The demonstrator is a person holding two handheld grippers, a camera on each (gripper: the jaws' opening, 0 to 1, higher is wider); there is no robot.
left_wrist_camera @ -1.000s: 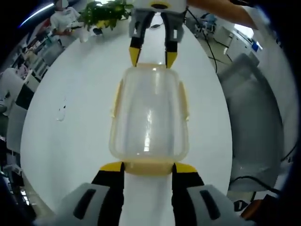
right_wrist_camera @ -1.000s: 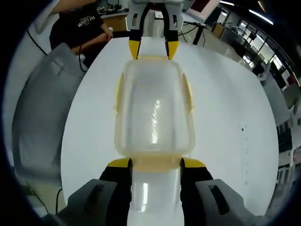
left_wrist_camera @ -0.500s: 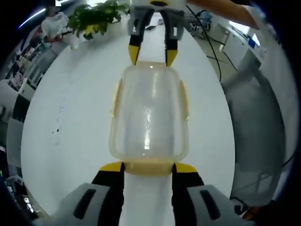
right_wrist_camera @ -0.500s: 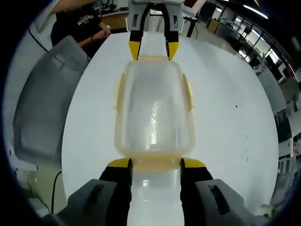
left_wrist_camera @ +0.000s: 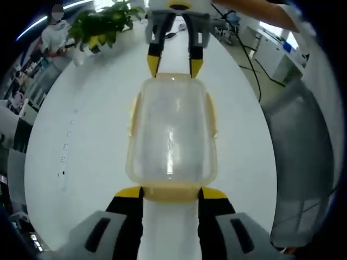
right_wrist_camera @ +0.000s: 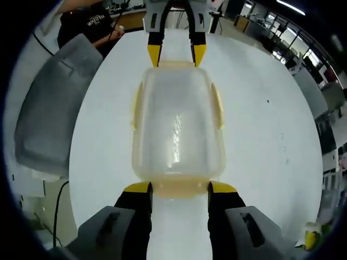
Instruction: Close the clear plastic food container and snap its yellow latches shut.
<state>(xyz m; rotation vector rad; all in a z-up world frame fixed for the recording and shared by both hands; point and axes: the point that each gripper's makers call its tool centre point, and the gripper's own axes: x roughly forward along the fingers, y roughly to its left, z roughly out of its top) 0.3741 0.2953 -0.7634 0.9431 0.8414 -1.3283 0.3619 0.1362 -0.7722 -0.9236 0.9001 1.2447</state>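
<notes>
1. Left gripper (left_wrist_camera: 171,190): jaws part-open, yellow tips set on either side of the near-end yellow latch (left_wrist_camera: 171,192) of the clear container (left_wrist_camera: 172,130). Tips at the latch corners; can't tell if they squeeze it or just press against it.
2. Right gripper (right_wrist_camera: 179,187): same setup at the opposite end, jaws part-open w/ tips flanking that end's latch (right_wrist_camera: 179,189). Grip vs. mere contact: can't tell.
3. Each gripper shows at the far end of the other's view, e.g. right one at top of left gripper view (left_wrist_camera: 172,64).
4. Container sits between the two grippers on the white table (left_wrist_camera: 81,135), lid on top, looks seated. Side latches (right_wrist_camera: 218,108) appear to stick outward, so prob. not snapped.
5. Step in hand, my read: lid closed, end latches being pressed.
6. Next: push both end latches down until they click, then do the side ones, holding the box so it doesn't slide.
</notes>
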